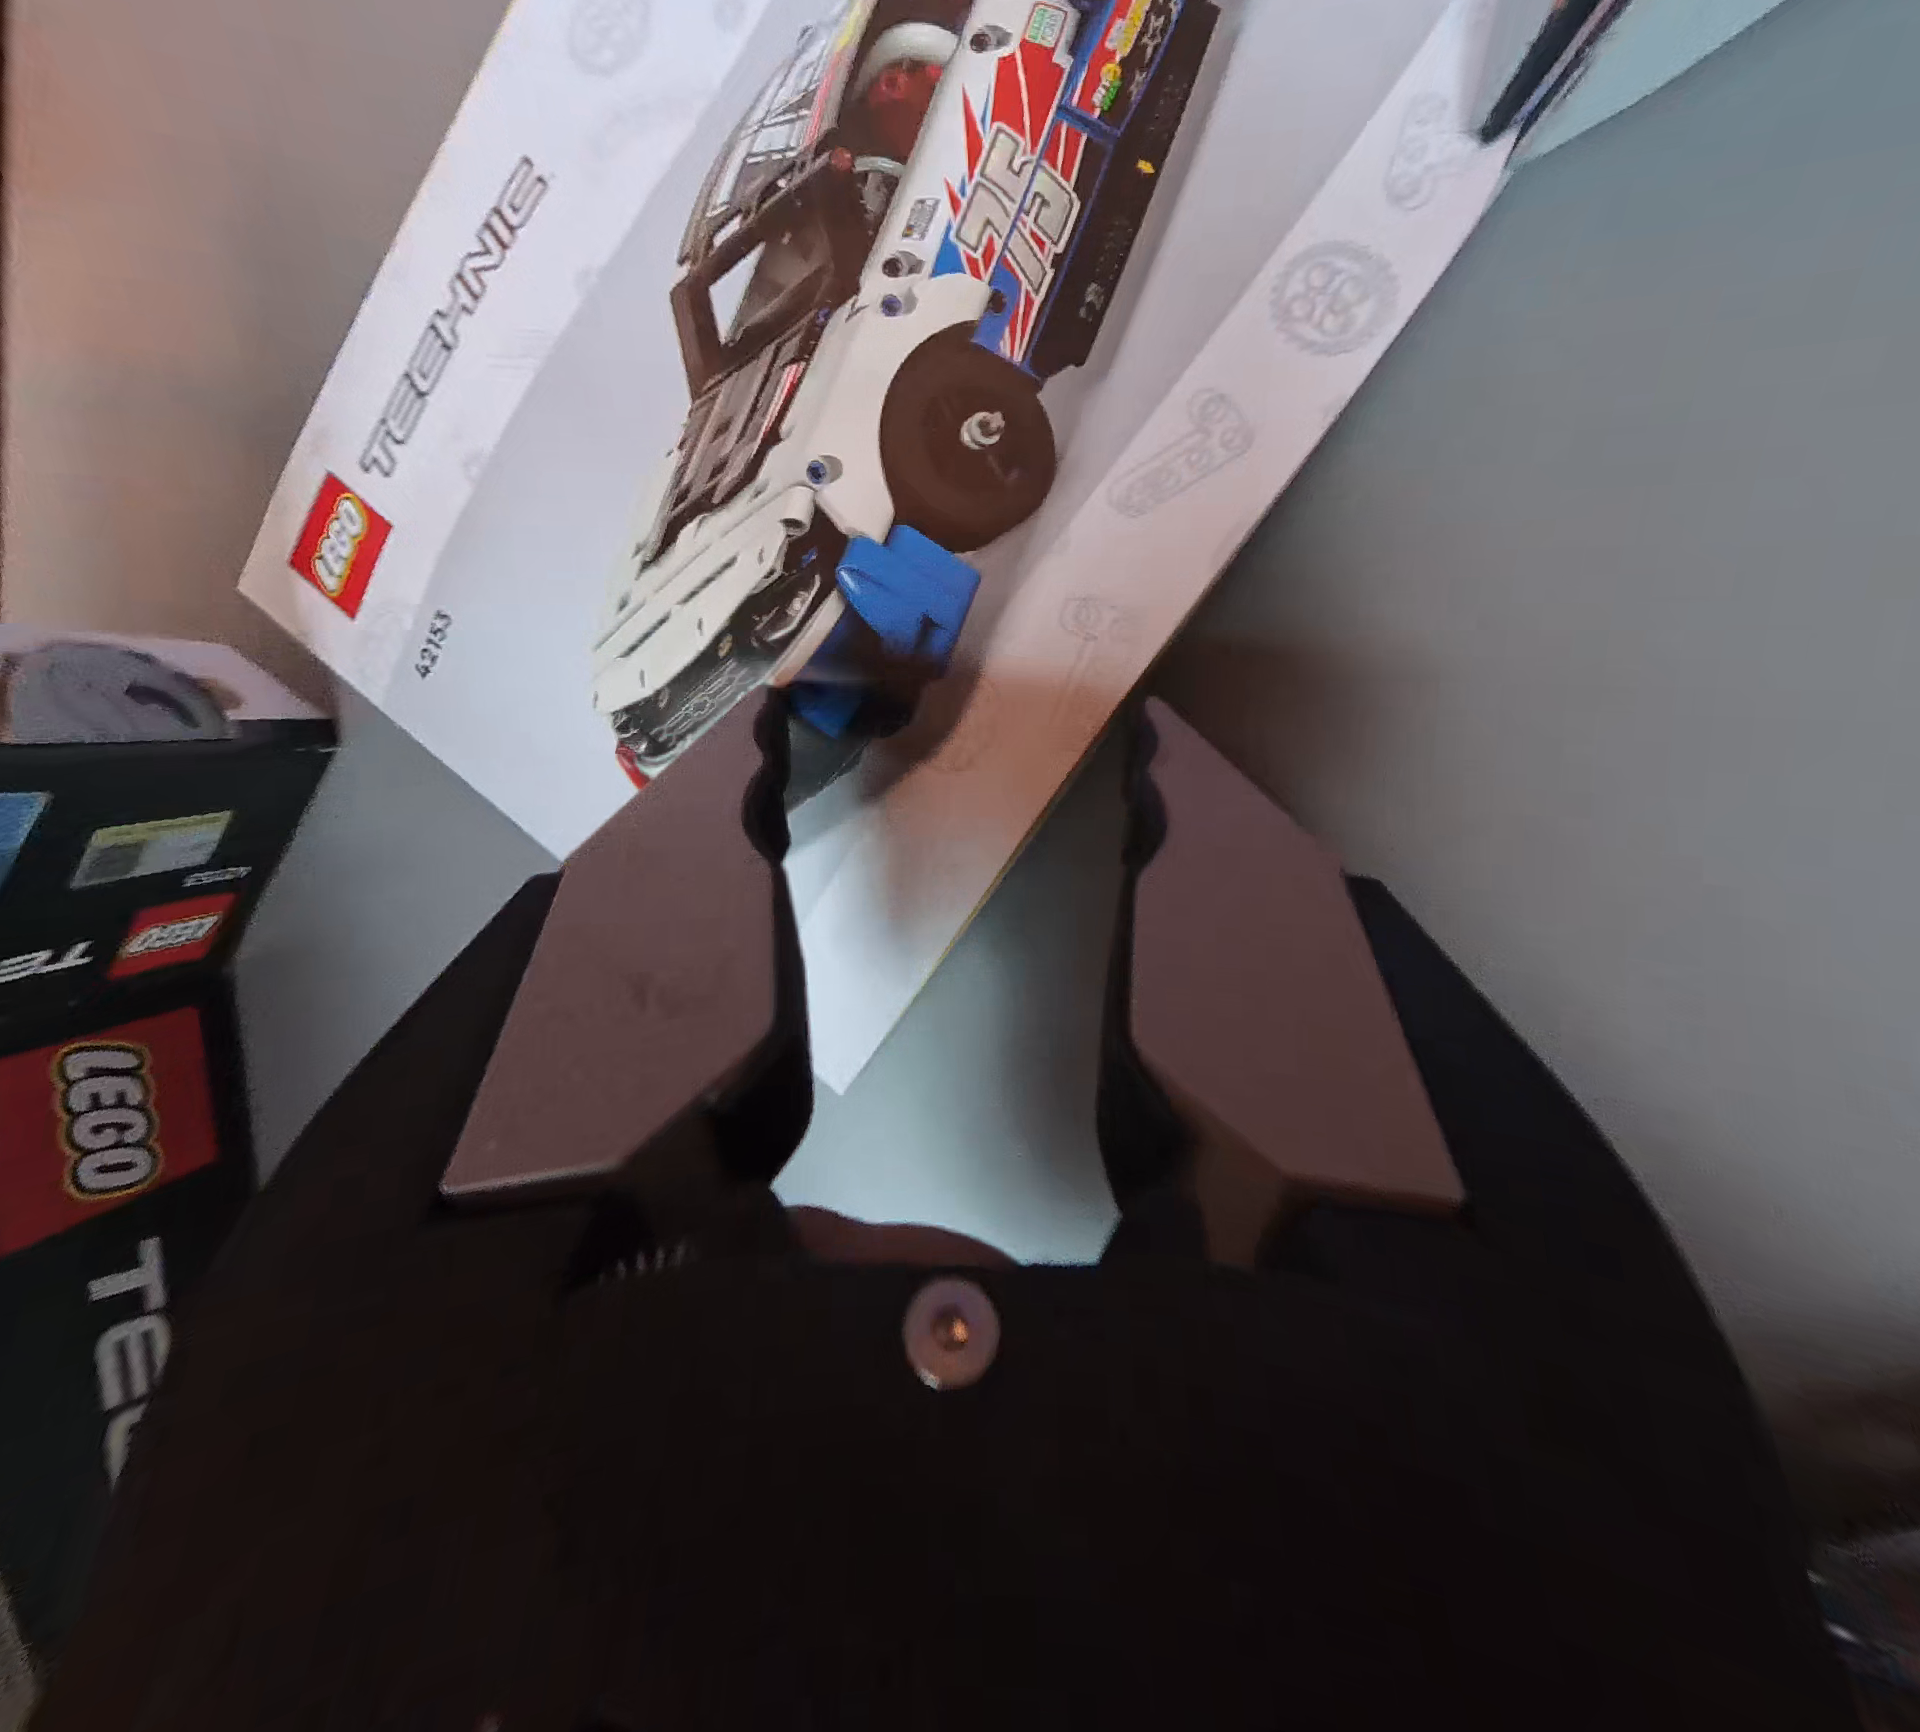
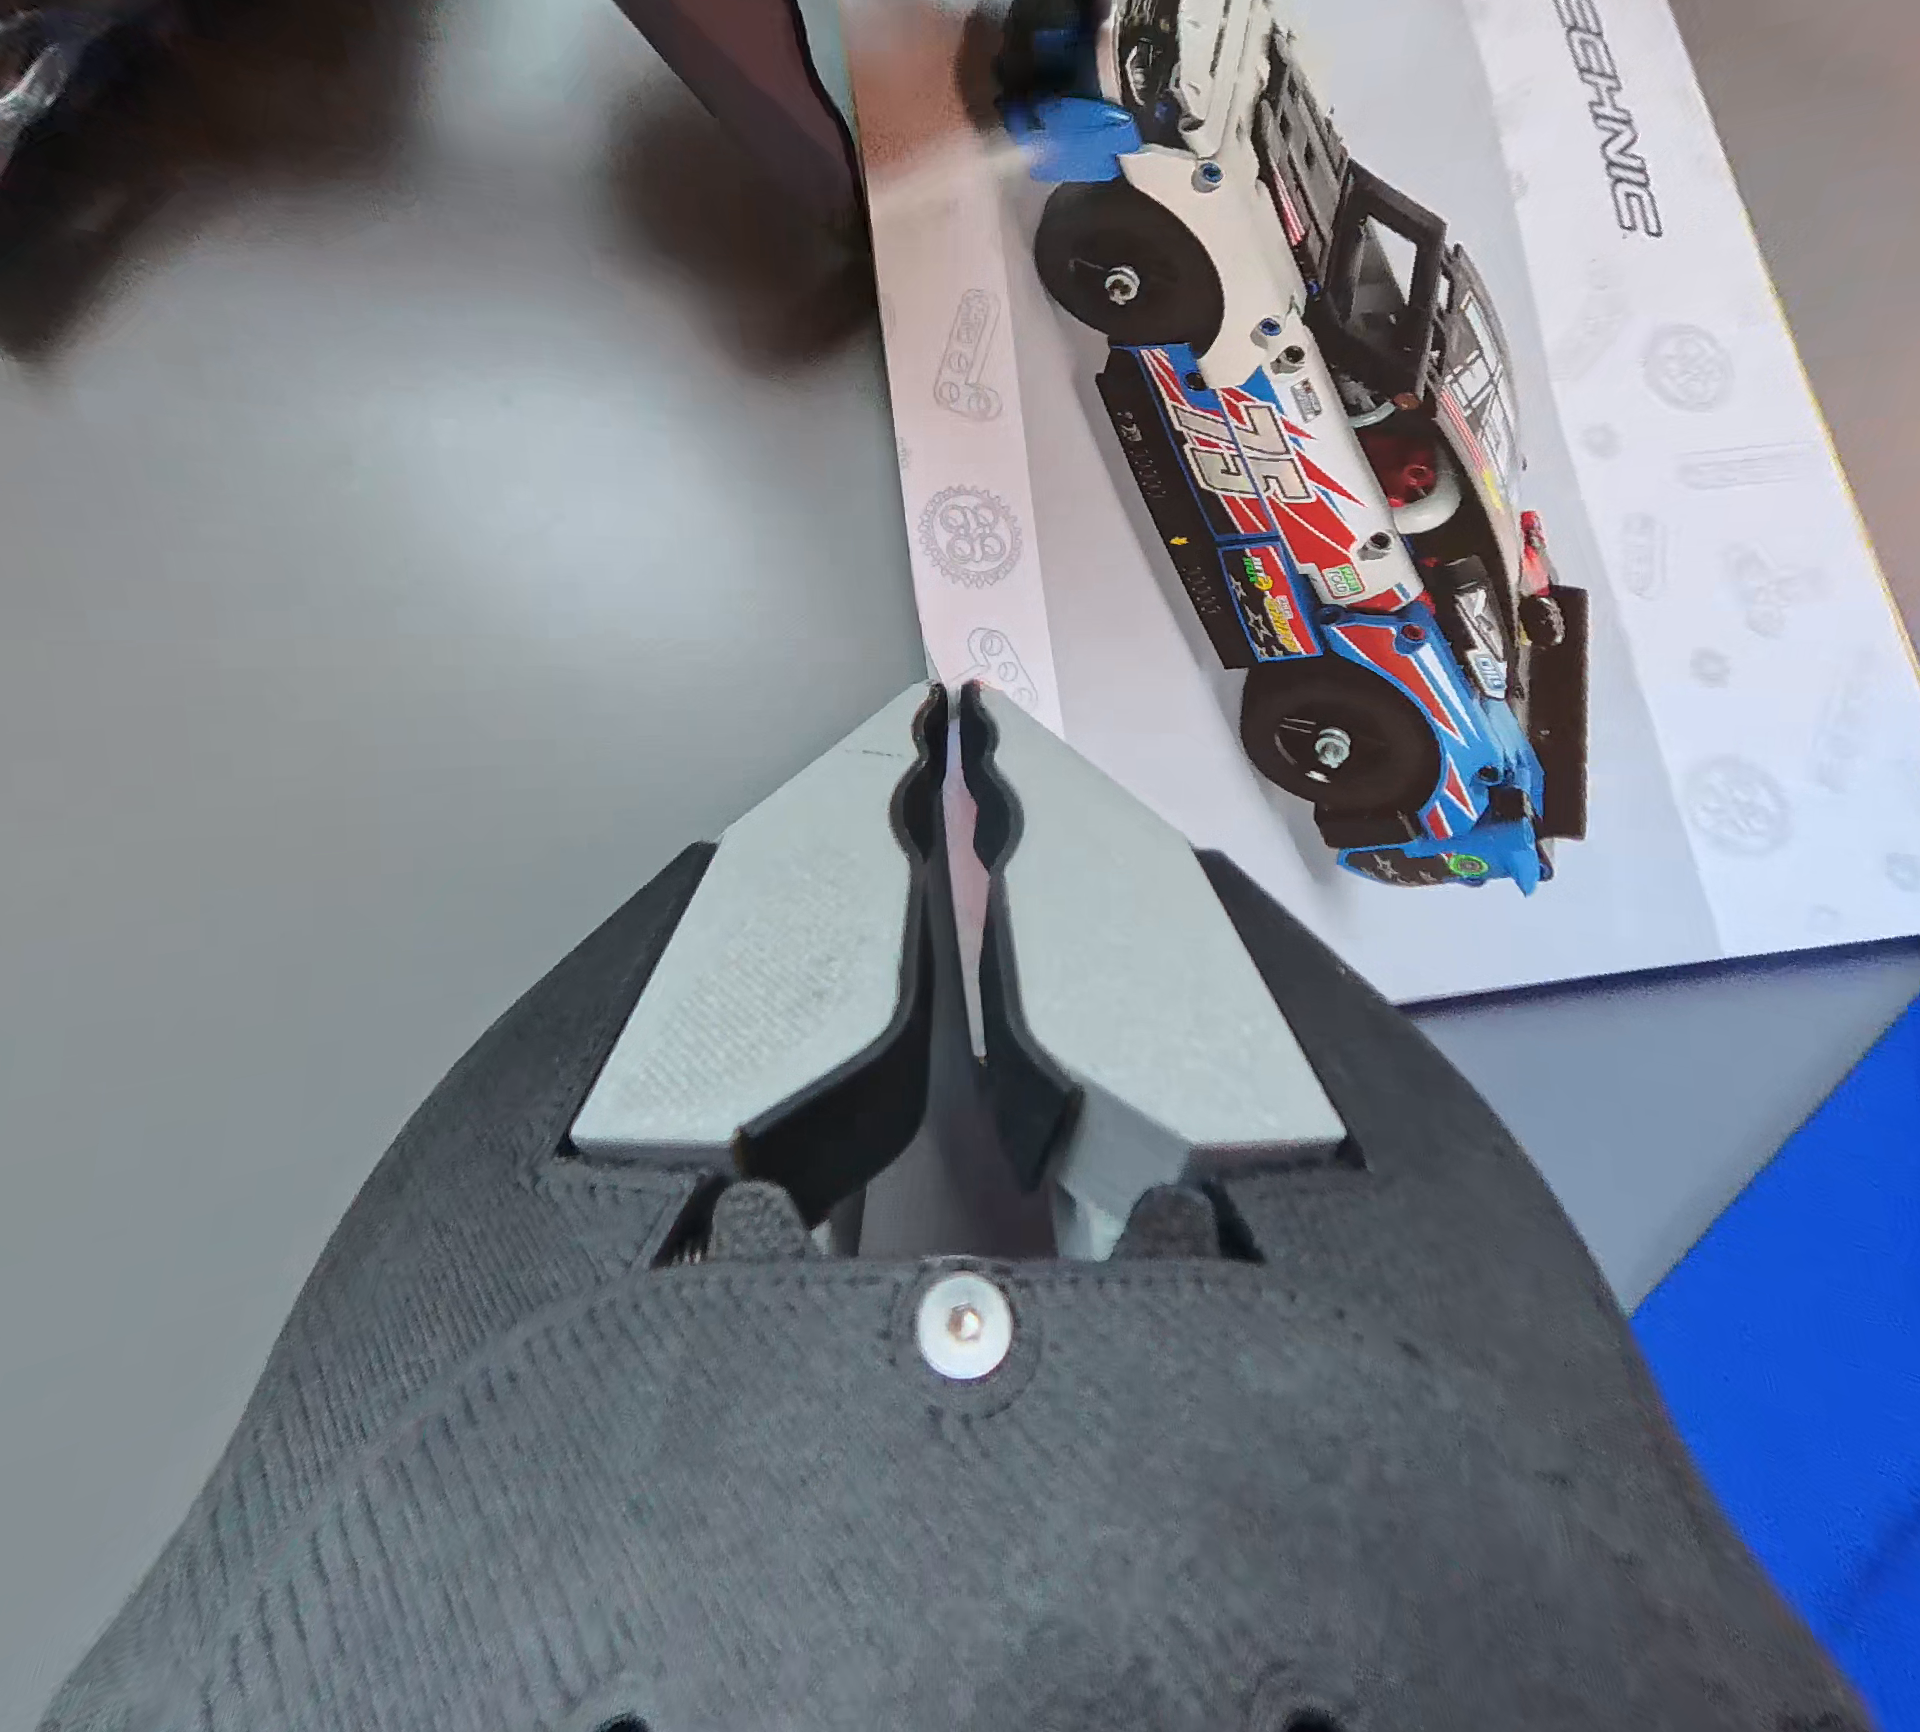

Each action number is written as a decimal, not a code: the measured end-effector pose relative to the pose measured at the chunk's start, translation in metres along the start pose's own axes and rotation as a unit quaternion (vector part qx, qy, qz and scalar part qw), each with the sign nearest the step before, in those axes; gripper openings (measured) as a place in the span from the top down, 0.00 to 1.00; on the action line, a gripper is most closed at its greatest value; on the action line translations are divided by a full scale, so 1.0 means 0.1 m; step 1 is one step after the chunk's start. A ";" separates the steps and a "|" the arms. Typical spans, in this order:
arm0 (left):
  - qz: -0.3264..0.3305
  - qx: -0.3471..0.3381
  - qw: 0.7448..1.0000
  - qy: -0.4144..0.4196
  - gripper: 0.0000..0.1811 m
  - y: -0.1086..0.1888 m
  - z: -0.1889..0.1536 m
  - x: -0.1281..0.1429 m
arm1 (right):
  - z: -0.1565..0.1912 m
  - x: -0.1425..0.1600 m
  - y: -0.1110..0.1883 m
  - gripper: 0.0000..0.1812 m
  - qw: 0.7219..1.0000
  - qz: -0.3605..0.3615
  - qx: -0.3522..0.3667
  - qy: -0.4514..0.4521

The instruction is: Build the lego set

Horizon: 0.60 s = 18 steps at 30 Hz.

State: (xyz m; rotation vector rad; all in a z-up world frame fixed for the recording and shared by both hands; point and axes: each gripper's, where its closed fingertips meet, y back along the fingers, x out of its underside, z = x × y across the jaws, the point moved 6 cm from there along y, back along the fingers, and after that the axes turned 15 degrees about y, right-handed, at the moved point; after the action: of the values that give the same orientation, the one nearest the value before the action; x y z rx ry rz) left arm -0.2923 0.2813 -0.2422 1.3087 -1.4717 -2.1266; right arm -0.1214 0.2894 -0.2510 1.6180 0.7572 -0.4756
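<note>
1. Looking down through both cameras, I am seeing the booklet (image 2: 1714,695) lying flat on the grey desk (image 2: 416,539). It has a picture of the race car on its front.
2. I am holding the left tongs (image 1: 956,726) wide open over one corner of the booklet. They are gripping nothing.
3. A small blue brick (image 1: 904,602) is sitting on the booklet, right by the nose of the car in the picture. It is lying just past one left finger (image 1: 665,903). In the right wrist view that finger looks like it is touching the brick, but I cannot say for sure.
4. I think I am opening these tongs so wide so that the brick can fit between the fingers.
5. I am holding the right tongs (image 2: 956,695) almost closed at the booklet's other near corner. A thin pale strip is showing between the fingers. I think it is the paper's edge, pinched so the booklet is not sliding while the left side is working.
6. The set's box (image 1: 104,1111) is standing at the left side of the desk, close by but out of the way.
7. A flat blue thing (image 2: 1818,1370) is lying beside the right tongs. I cannot tell what it is.
8. I am guessing the building is only starting, because I am seeing just one loose brick.
</note>
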 end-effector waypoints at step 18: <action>-0.064 0.070 0.995 -0.041 0.90 0.09 -1.11 -0.12 | 0.51 -0.23 0.50 1.00 1.000 0.010 -0.024 -0.012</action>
State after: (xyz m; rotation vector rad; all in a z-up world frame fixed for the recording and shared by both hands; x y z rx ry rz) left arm -0.2021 0.2158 -0.2385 1.4137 -1.6380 -2.2157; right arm -0.0970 0.2321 -0.2097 1.5714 0.7290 -0.4592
